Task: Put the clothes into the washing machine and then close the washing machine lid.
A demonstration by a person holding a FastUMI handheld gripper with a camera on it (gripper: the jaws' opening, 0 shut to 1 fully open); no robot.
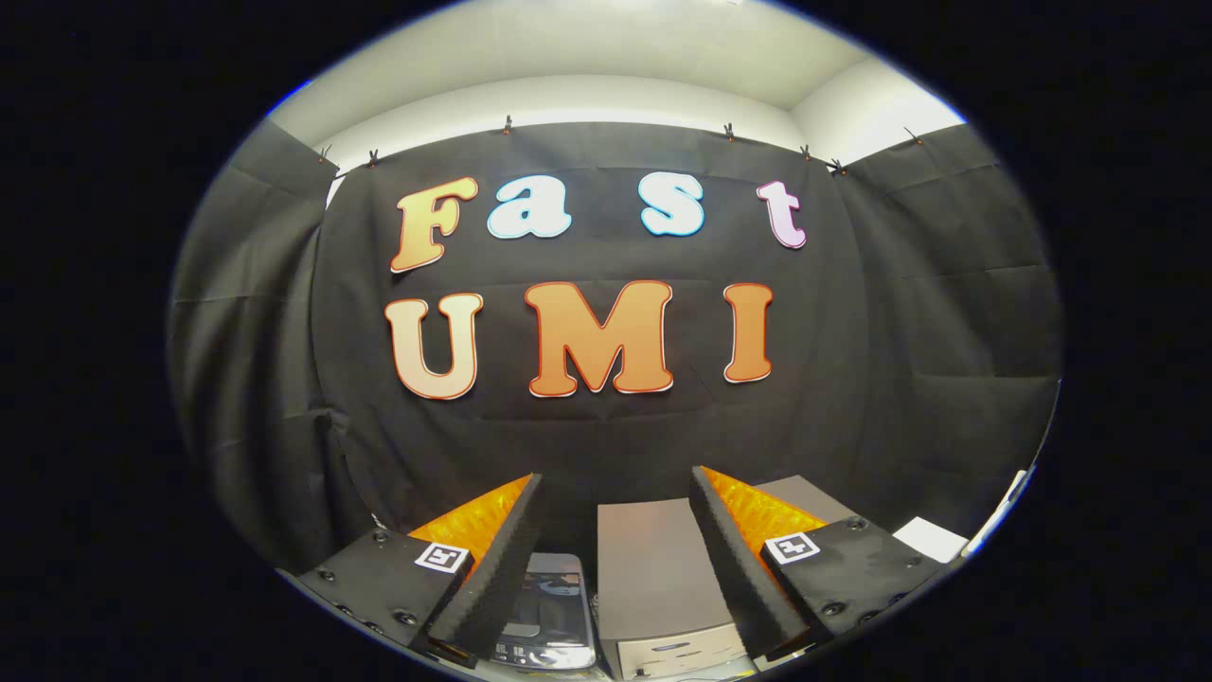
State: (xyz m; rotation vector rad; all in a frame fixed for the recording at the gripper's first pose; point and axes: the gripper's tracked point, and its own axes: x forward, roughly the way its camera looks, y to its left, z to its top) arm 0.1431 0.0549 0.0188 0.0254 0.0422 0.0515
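I held the gripper [615, 483] with fingers spread apart on nothing, grey washing machine [653, 568] low centre, its label unreadable.

Soft, even light is falling from above, brightening the pale ceiling [606, 57] and the upper strip of wall while the black cloth backdrop [900, 332] is soaking most of it up and staying dim. The fisheye lens is bending straight lines, so the cloth's top edge is bowing and its side panels are curving inward. Glare is glinting off a glossy dark panel [554, 606] between the spread fingers [492, 568] of the gripper [615, 568], and the grey box [653, 568] beside it is looking slightly soft. Shadows are staying faint.
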